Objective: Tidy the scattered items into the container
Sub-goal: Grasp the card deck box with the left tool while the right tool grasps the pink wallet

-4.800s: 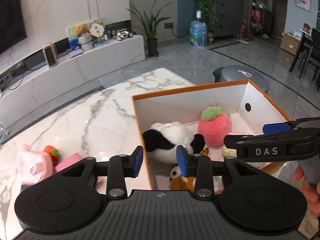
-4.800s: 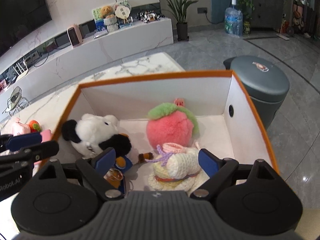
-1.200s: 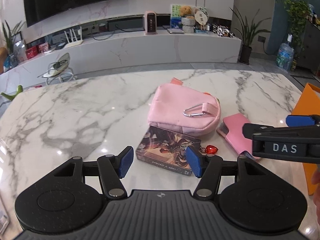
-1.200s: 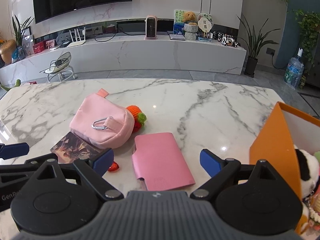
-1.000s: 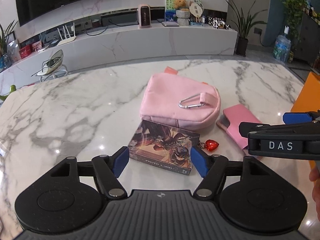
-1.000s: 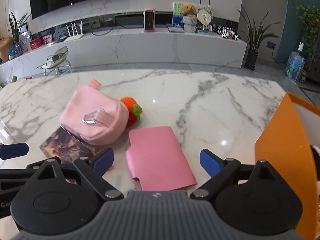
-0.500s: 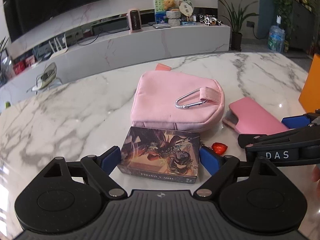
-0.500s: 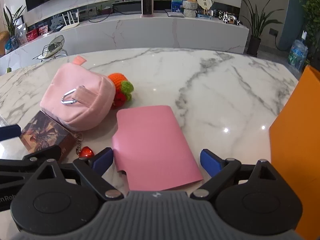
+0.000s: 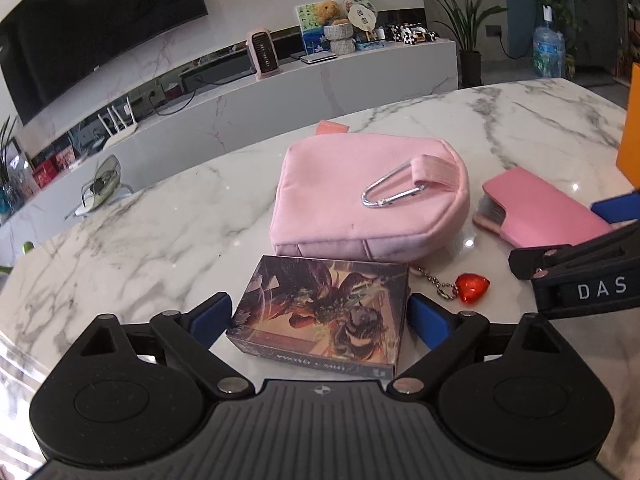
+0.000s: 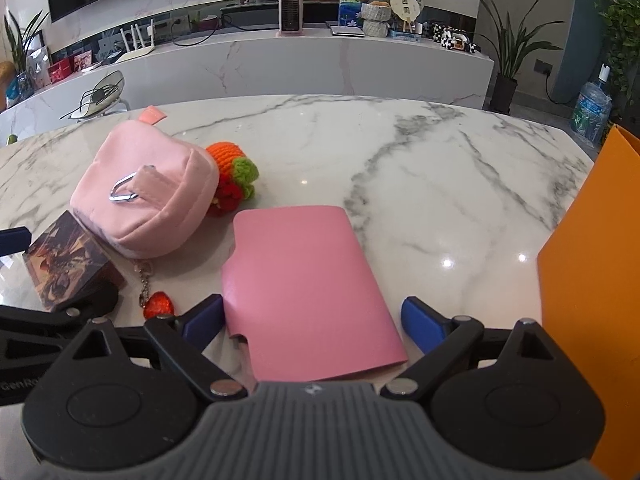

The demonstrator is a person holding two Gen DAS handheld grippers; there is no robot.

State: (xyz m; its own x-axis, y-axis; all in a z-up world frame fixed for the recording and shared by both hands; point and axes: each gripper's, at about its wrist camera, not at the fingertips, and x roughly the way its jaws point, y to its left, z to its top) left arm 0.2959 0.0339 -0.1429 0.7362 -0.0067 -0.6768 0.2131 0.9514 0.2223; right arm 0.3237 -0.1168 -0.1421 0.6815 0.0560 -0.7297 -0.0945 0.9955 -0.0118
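Observation:
My left gripper (image 9: 319, 317) is open, its blue pads on either side of a dark illustrated card box (image 9: 324, 312) lying on the marble table. My right gripper (image 10: 311, 320) is open around the near end of a flat pink wallet (image 10: 304, 280). Behind them lies a pink pouch (image 9: 368, 196) with a silver carabiner and a red heart charm (image 9: 472, 287) on a chain. An orange and green crochet toy (image 10: 234, 176) sits behind the pouch. The orange box wall (image 10: 592, 280) stands at the right.
The marble table (image 10: 440, 168) stretches back behind the items. A white TV console with ornaments, a potted plant and a water bottle stand beyond the table's far edge. The right gripper's arm (image 9: 580, 276) crosses the left wrist view at right.
Both grippers have come down and forward: the left now straddles the card box, the right straddles the pink wallet. Their jaws have stayed open.

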